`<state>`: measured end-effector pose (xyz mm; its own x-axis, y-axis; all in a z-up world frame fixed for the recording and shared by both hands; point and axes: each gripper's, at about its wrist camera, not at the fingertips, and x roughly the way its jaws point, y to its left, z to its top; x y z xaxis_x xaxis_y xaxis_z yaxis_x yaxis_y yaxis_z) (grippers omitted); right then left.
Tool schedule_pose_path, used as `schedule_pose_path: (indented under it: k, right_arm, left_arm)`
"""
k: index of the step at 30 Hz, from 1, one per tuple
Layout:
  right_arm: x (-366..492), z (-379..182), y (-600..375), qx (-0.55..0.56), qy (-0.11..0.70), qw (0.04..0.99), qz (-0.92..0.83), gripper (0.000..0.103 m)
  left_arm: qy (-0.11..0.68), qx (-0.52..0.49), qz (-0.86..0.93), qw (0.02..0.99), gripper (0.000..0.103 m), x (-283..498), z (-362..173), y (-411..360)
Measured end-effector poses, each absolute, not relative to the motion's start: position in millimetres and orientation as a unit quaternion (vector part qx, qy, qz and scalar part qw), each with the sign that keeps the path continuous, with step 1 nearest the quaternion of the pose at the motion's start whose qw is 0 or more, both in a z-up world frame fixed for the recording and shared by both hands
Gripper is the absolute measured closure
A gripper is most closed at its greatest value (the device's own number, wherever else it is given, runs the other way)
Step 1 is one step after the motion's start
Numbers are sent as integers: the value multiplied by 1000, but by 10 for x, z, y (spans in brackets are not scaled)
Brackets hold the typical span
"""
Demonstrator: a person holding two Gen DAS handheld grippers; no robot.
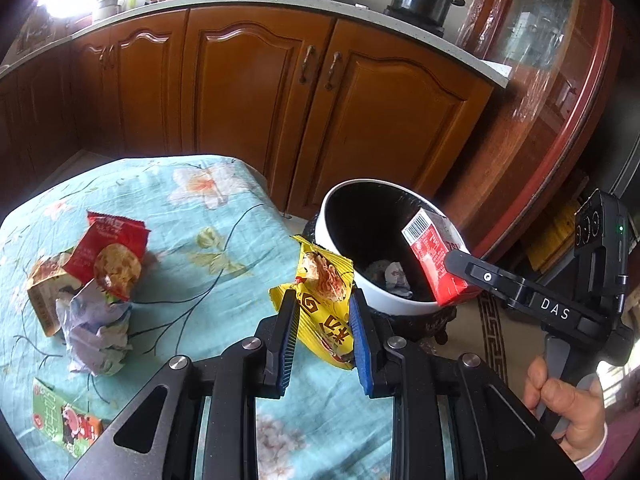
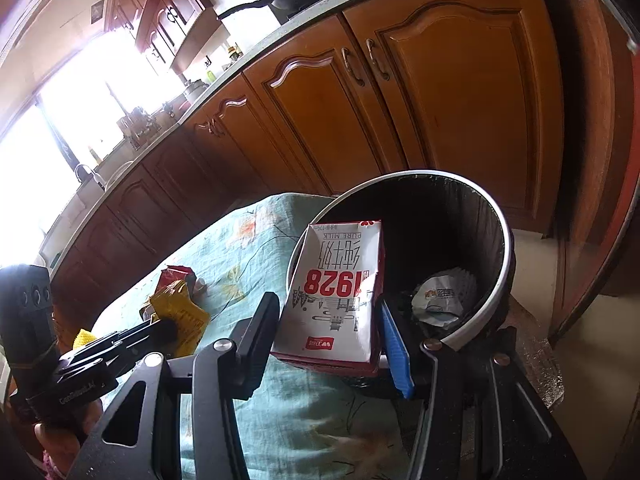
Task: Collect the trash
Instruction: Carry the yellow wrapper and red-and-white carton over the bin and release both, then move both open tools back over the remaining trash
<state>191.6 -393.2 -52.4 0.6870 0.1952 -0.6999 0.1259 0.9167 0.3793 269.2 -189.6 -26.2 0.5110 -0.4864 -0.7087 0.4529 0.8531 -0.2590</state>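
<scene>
While clamped in right gripper (image 2: 328, 328), milk box (image 2: 340, 292) hangs over bin (image 1: 400, 304); left gripper (image 1: 322, 320) clamps yellow wrapper (image 1: 320, 292) just beside.

Two wrist views, both angled down at the bin (image 1: 380, 240)

We look from close beside the bin, left view over the tabletop (image 1: 180, 220), right view nearer; both share bin and cupboards (image 2: 400, 100).

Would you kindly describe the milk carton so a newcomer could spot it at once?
Find the white-rimmed bin beside the floral-clothed table. Over its rim, the right gripper holds the milk carton. Only it is a box, printed 1928.
</scene>
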Motion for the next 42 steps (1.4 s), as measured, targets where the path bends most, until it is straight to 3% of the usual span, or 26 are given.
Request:
schedule_pose_path:
  k: [30, 33, 34, 35, 39, 42]
  right_arm:
    - [2392, -624, -4597, 191, 421, 887, -13, 52]
    - [2420, -649, -4613, 194, 426, 884, -11, 50]
    - [2431, -659, -4632, 198, 427, 882, -11, 50]
    - [2442, -672, -4644, 202, 429, 880, -11, 48]
    - [2402, -695, -4667, 218, 424, 879, -11, 32]
    - [2348, -684, -4647, 227, 419, 879, -8, 30]
  left_arm:
    - [441, 46, -297, 846, 77, 3574, -550, -3207]
    - [448, 48, -292, 844, 65, 3620, -599, -3247]
    - [452, 49, -287, 843, 54, 3634, -617, -3254]
    - [455, 47, -282, 843, 50, 3639, -631, -3250]
    - [456, 34, -283, 843, 49, 3580, -654, -3185]
    - [454, 24, -283, 844, 49, 3518, -643, -3112]
